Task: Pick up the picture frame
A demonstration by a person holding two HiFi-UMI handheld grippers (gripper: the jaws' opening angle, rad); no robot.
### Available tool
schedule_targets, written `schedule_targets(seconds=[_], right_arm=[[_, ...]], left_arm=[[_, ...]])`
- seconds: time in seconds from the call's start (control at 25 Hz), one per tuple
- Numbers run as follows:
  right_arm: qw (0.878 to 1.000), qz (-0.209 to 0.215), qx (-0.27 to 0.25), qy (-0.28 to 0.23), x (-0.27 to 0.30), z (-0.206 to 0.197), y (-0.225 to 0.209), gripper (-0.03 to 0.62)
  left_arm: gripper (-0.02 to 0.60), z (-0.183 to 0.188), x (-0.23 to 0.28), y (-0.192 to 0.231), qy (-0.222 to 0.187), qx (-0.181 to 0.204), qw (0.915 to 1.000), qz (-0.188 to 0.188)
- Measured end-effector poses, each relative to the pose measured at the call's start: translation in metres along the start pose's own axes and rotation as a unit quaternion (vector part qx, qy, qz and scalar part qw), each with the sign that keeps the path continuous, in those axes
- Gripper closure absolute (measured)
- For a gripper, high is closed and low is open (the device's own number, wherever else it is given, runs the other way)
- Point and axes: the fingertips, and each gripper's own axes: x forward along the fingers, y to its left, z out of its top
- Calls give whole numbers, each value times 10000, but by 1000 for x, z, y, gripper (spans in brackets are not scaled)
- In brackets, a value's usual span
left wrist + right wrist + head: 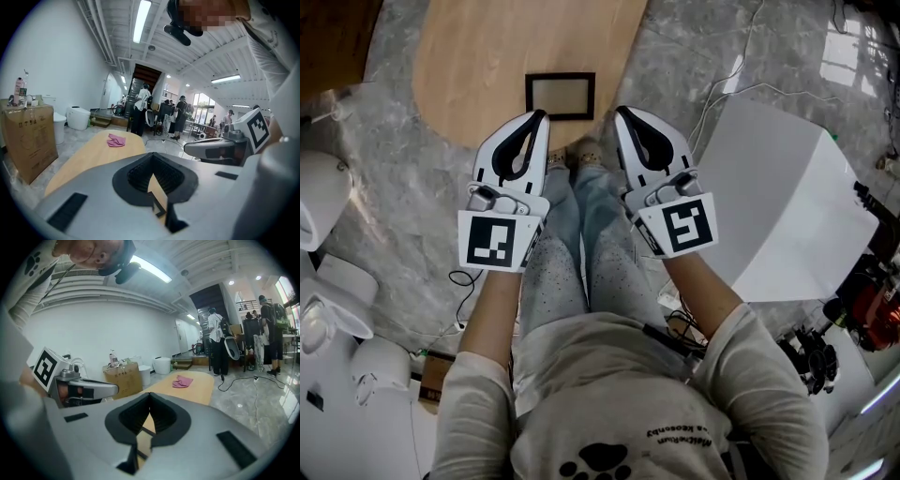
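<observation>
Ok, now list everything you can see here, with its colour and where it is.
picture frame: one, black, flat on the table near its edge, just ahead of both grippers
table: one, light wood, on the grey floor
cloth: one, pink, at the table's far end
cardboard box: one, brown, beside the table
toilets: several, white, on the floor at the left
panel: one, white, on the floor at the right
bystanders: several, far end of the room
legs: two, blue jeans, between the arms
left gripper: white and black, shut, empty
right gripper: white and black, shut, empty
</observation>
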Motion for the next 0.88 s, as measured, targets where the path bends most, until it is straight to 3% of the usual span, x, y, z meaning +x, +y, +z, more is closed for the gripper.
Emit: schedule_targets(seconds=[0.6, 0.88], right_arm=[[9995, -90, 126, 271, 28, -50, -12, 586], [9989, -108, 77, 453, 32, -76, -18, 586]], left_arm=[[574, -50, 22, 20, 364, 92, 9992, -110], [574, -74, 30, 29, 493, -72, 9987, -82]])
